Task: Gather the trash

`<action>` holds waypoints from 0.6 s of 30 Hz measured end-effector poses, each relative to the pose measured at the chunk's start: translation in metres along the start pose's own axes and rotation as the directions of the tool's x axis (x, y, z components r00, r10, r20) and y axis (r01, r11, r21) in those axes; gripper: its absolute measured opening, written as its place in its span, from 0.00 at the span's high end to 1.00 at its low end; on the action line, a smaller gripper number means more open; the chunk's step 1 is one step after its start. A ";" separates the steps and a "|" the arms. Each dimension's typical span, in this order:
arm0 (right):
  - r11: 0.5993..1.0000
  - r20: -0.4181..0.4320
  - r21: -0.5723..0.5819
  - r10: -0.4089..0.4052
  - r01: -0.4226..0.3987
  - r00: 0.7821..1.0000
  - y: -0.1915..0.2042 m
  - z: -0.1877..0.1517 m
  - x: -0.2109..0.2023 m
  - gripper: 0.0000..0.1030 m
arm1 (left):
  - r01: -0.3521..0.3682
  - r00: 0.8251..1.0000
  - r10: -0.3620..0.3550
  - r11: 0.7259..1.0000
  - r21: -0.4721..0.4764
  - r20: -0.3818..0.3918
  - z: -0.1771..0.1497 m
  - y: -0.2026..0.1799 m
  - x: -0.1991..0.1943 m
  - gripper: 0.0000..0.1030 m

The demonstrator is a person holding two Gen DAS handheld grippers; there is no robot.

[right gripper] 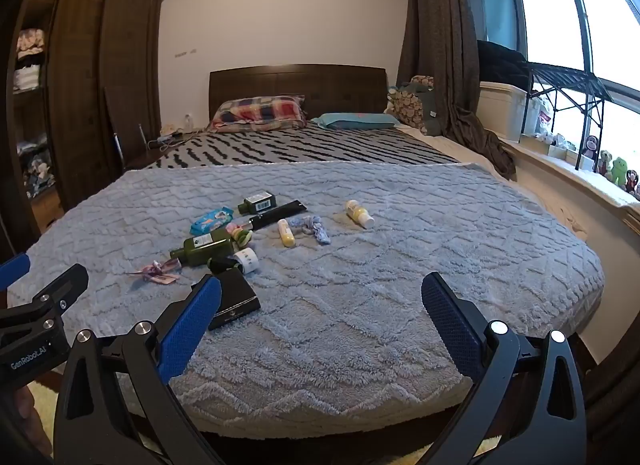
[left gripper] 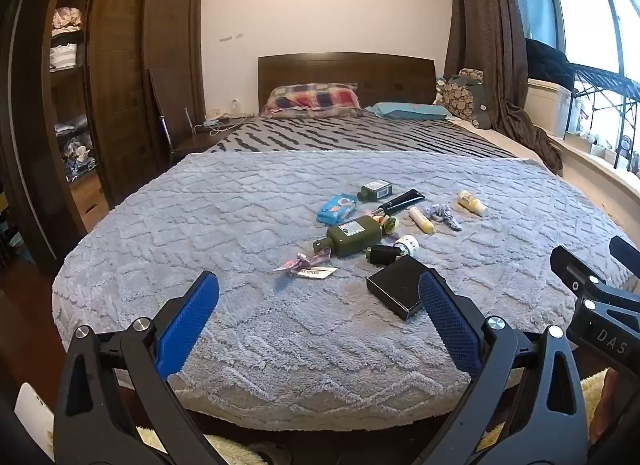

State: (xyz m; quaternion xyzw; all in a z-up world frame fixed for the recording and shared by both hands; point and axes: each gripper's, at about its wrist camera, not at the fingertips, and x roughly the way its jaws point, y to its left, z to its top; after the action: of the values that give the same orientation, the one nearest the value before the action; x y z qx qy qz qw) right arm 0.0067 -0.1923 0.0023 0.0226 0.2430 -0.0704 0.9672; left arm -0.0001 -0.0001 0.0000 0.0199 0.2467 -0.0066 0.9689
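Litter lies in a loose cluster on the grey-blue blanket (left gripper: 248, 325). It holds a black box (left gripper: 394, 285), a large green bottle (left gripper: 352, 234), a small green bottle (left gripper: 375, 190), a blue wipes pack (left gripper: 337, 208), a black tube (left gripper: 400, 201), two yellow bottles (left gripper: 472, 202), a crumpled pink wrapper (left gripper: 304, 265) and a white roll (left gripper: 406, 244). My left gripper (left gripper: 318, 297) hovers open over the bed's near edge, just short of the black box. My right gripper (right gripper: 322, 299) is open too, beside the box (right gripper: 234, 299), with nothing between its fingers.
A striped cover (right gripper: 300, 149), two pillows (right gripper: 260, 113) and a wooden headboard (right gripper: 298, 85) lie beyond the blanket. A dark wardrobe (left gripper: 132, 77) stands at the left. Curtains (right gripper: 436, 45), a window ledge with toys (right gripper: 616, 171) and a metal rack (right gripper: 568, 93) are at the right.
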 end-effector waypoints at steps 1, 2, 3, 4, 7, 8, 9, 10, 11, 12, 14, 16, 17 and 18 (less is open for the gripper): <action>1.000 0.000 0.000 0.000 0.000 1.000 0.000 0.000 0.000 0.03 | -0.001 1.000 0.001 1.000 -0.001 -0.001 0.000 0.000 0.000 0.08; 1.000 0.000 0.000 0.000 0.000 1.000 0.000 0.000 0.000 0.03 | -0.002 1.000 0.002 1.000 0.000 -0.001 0.000 0.000 0.000 0.08; 1.000 0.000 0.001 0.001 -0.001 1.000 0.000 0.000 0.000 0.03 | -0.003 1.000 0.003 1.000 0.000 0.000 0.000 0.000 0.000 0.08; 1.000 0.000 0.001 0.001 -0.001 1.000 0.000 0.000 0.000 0.03 | -0.003 1.000 0.003 1.000 0.000 -0.001 0.000 0.000 0.000 0.08; 1.000 0.000 0.001 0.001 -0.001 1.000 -0.001 0.000 0.000 0.03 | -0.003 1.000 0.003 1.000 0.001 -0.001 0.000 0.000 0.000 0.08; 1.000 0.000 0.001 0.001 -0.001 1.000 -0.001 0.000 0.000 0.03 | -0.003 1.000 0.003 1.000 0.001 -0.001 0.000 0.000 0.000 0.08; 1.000 0.001 0.001 0.001 -0.001 1.000 -0.001 0.000 0.000 0.03 | -0.003 1.000 0.003 1.000 0.001 -0.001 0.000 0.000 0.000 0.08; 1.000 0.001 0.001 0.001 -0.001 1.000 -0.001 0.000 0.000 0.03 | -0.002 1.000 0.002 1.000 0.001 -0.001 0.000 0.000 0.000 0.08; 1.000 0.001 0.001 0.001 -0.001 1.000 -0.001 0.000 0.000 0.03 | -0.002 1.000 0.002 1.000 0.001 -0.001 0.000 0.000 0.000 0.08; 1.000 0.001 0.001 0.001 -0.001 1.000 -0.001 0.000 0.000 0.03 | -0.002 1.000 0.002 1.000 0.001 0.000 0.000 0.000 0.000 0.08; 1.000 0.001 0.001 0.001 -0.001 1.000 -0.001 0.000 0.000 0.03 | -0.002 1.000 0.002 1.000 0.001 0.000 0.000 0.000 0.000 0.08; 1.000 0.001 0.002 0.001 -0.001 1.000 -0.002 0.000 0.000 0.03 | -0.002 1.000 0.002 1.000 0.000 0.001 0.000 0.000 0.000 0.08; 1.000 0.001 0.002 0.001 -0.001 1.000 -0.002 0.000 0.000 0.03 | -0.003 1.000 0.003 1.000 0.000 0.002 -0.001 0.002 0.000 0.08; 1.000 0.001 0.002 0.001 -0.001 1.000 -0.002 0.000 0.000 0.03 | -0.005 1.000 0.005 1.000 -0.002 0.002 -0.002 0.003 0.000 0.08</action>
State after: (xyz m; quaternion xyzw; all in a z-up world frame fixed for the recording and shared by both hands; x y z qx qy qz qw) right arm 0.0061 -0.1942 0.0026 0.0235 0.2423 -0.0703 0.9674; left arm -0.0005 0.0027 -0.0016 0.0196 0.2454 -0.0041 0.9692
